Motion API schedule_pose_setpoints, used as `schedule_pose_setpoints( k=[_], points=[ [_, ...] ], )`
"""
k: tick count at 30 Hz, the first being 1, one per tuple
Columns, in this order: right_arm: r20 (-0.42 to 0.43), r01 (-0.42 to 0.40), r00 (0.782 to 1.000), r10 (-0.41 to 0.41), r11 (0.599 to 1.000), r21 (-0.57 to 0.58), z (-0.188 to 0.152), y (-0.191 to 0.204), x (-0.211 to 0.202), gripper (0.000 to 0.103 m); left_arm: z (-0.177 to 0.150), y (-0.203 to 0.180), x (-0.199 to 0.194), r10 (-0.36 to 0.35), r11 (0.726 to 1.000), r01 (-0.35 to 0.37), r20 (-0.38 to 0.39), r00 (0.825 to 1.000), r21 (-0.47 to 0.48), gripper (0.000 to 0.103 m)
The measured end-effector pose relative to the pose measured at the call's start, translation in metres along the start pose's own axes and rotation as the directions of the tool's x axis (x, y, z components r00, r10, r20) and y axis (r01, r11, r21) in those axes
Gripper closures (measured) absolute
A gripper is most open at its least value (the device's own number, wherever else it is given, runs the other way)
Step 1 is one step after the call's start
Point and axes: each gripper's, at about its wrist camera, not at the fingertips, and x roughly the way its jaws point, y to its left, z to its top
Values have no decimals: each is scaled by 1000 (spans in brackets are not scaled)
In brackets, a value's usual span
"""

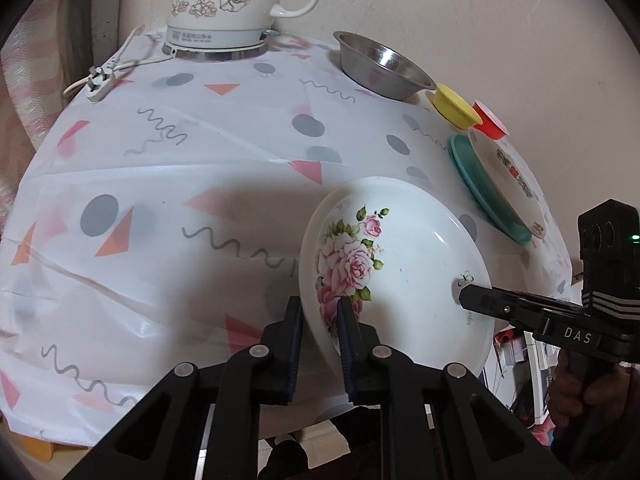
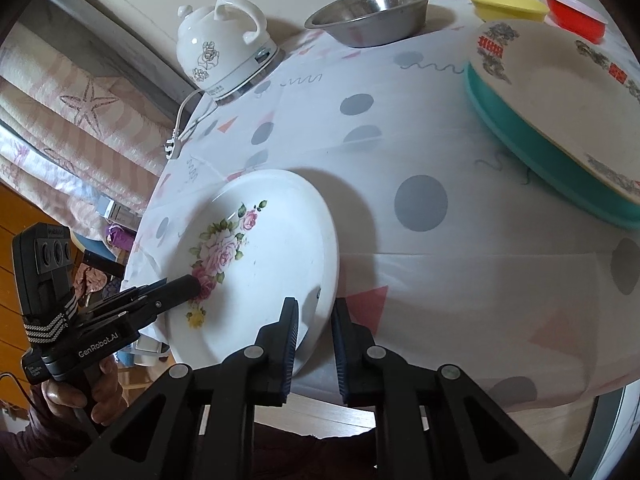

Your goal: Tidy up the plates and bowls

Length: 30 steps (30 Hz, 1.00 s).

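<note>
Rose plate (image 1: 404, 256) tilted, face up-right; both grippers (image 1: 320, 312) (image 2: 314, 312) seemingly clamped on its rim

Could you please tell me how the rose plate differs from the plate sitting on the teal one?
The rose plate is tilted and gripped at its rim by both grippers; the bordered plate rests on the teal plate. The rose plate has one pink bouquet; the bordered plate has dark-and-red rim motifs. Both are round and pale.

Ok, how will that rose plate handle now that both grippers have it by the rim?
The rose plate looks like glazed ceramic: stiff, probably heavy for its size, and likely to chip if dropped. Its glossy rim may slip between the pads. The left gripper and the right gripper pinch only thin rim sections on opposite sides, so it could tilt if one hand moves alone.
</note>
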Motion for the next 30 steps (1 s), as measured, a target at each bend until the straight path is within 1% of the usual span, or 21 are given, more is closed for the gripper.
schedule_pose_setpoints(
  k=[5,7,10,18,20,23,26,30],
  points=[
    [-4,-7,1000,7,1000,1,1,-1,1,87,3,-1,2,0,1000,0,8,1000,10,87],
    [-4,1,1000,-1,1000,-6,1,0,1,87,3,-3,3,3,1000,-3,10,1000,24,87],
    [0,16,1000,-16,999,-29,1,3,0,87,4,0,3,-8,1000,8,10,1000,13,88],
    [-5,7,1000,-7,1000,-16,1,1,1,87,5,-1,4,3,1000,-4,37,999,22,88],
    [-5,17,1000,-17,1000,-25,1,3,1,87,4,-2,4,8,1000,-9,40,999,27,88],
    [7,44,999,-44,998,-33,1,4,-1,88,3,-3,2,-12,999,10,45,999,32,88],
    [17,40,999,-40,999,-20,2,2,-2,88,4,-7,-4,-16,998,12,67,998,55,88],
    [26,37,999,-37,999,-28,3,3,-5,88,6,-7,-6,-26,998,22,76,997,56,88]
  ],
)
